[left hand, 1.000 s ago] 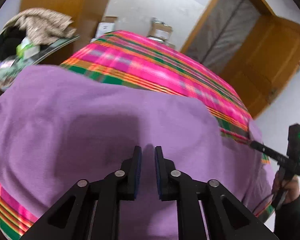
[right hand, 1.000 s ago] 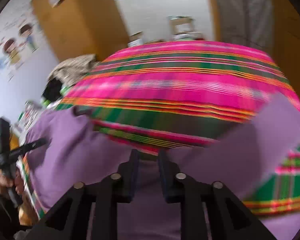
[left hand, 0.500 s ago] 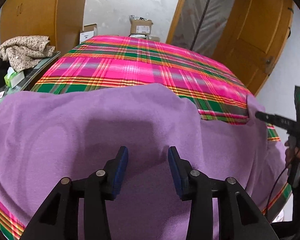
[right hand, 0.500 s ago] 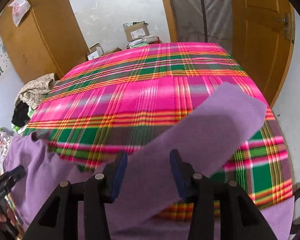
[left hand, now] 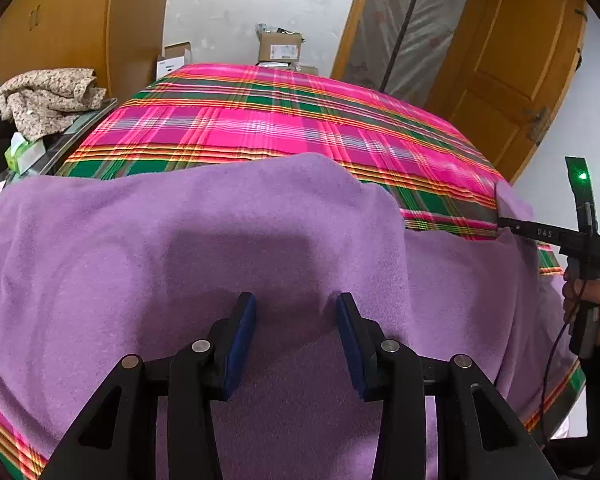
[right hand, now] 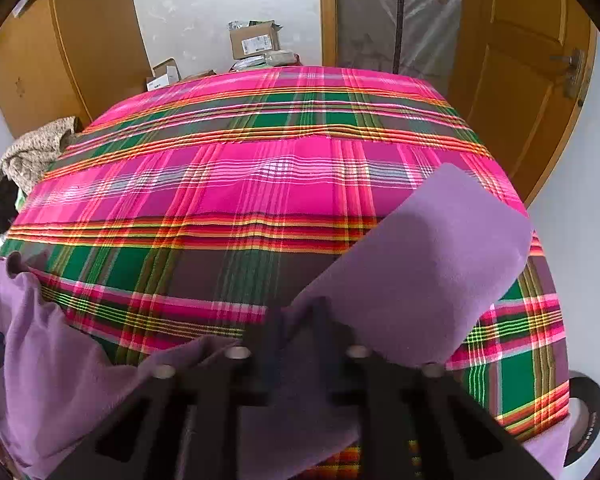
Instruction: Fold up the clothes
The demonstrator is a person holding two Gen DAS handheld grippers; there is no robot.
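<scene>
A purple fleece garment (left hand: pixel 180 240) lies spread over the near end of a bed with a pink and green plaid cover (left hand: pixel 260 128). My left gripper (left hand: pixel 294 300) is open just above the garment's body, its blue pads apart and nothing pinched between them. In the right wrist view a sleeve (right hand: pixel 428 264) runs up to the right across the plaid cover (right hand: pixel 220 184). My right gripper (right hand: pixel 300 312) is blurred and closing, with the purple cloth at the sleeve's base between its fingers. The left wrist view shows the right gripper (left hand: pixel 502 222) nipping a raised bit of cloth.
A heap of beige clothes (left hand: pixel 44 96) and a tissue pack (left hand: pixel 20 152) sit on a stand left of the bed. Cardboard boxes (left hand: pixel 280 46) stand past the far end. A wooden door (left hand: pixel 512 60) is at the right. A black tape roll (right hand: pixel 584 412) lies by the bed's right edge.
The left jaws have spread wider than a second ago and then held still. The right jaws stood wide half a second ago and have now drawn in on the cloth.
</scene>
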